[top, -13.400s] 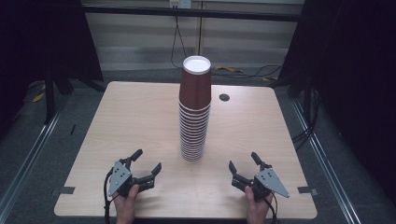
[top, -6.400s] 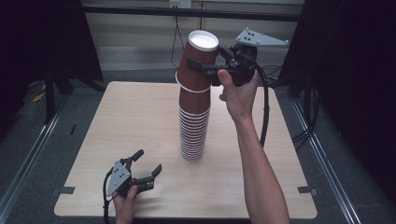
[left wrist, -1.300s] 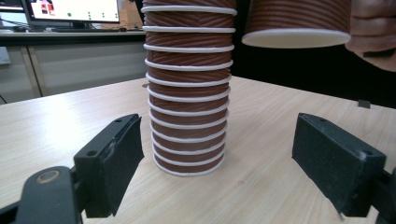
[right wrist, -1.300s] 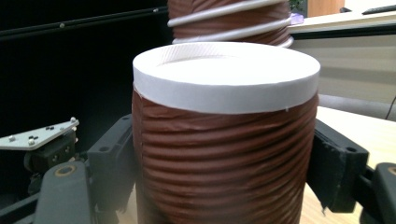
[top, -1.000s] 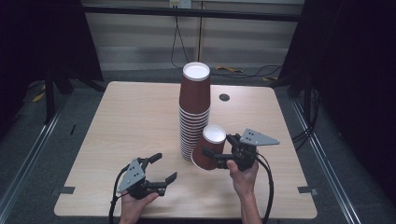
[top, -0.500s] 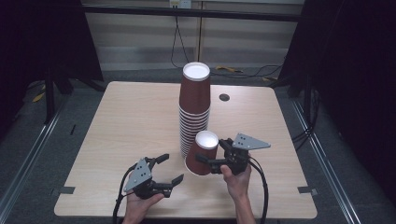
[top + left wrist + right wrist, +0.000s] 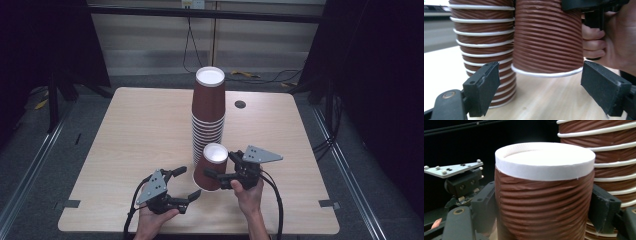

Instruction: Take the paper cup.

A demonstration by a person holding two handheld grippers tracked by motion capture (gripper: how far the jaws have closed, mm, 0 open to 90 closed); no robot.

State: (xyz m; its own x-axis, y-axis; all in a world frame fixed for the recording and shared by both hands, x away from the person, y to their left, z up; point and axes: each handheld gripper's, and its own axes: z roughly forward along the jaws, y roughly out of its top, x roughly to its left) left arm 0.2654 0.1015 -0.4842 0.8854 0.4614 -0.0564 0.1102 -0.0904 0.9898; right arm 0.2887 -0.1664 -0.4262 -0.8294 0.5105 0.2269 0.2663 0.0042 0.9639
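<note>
A tall stack of upside-down brown ribbed paper cups [image 7: 208, 115] stands mid-table. Just in front of it, one single upside-down cup [image 7: 210, 169] is held a little above the table, slightly tilted, with my right gripper [image 7: 218, 169] shut on its sides. In the right gripper view the cup [image 7: 544, 195] sits between both pads [image 7: 602, 207], with the stack [image 7: 604, 157] behind it. My left gripper [image 7: 187, 182] is open just left of the cup. In the left gripper view its jaws [image 7: 541, 92] stand wide on either side of the cup's rim [image 7: 547, 40], not touching it, beside the stack [image 7: 484, 42].
The wooden table [image 7: 140, 125] has a small dark round hole [image 7: 240, 104] at the back right of the stack. The person's hand [image 7: 616, 42] holding the right gripper is close on the cup's far side. Dark floor and cables lie beyond the table.
The right gripper has carried the single cup left and down toward the front of the table. The left gripper has moved right and now brackets the cup's lower part.
</note>
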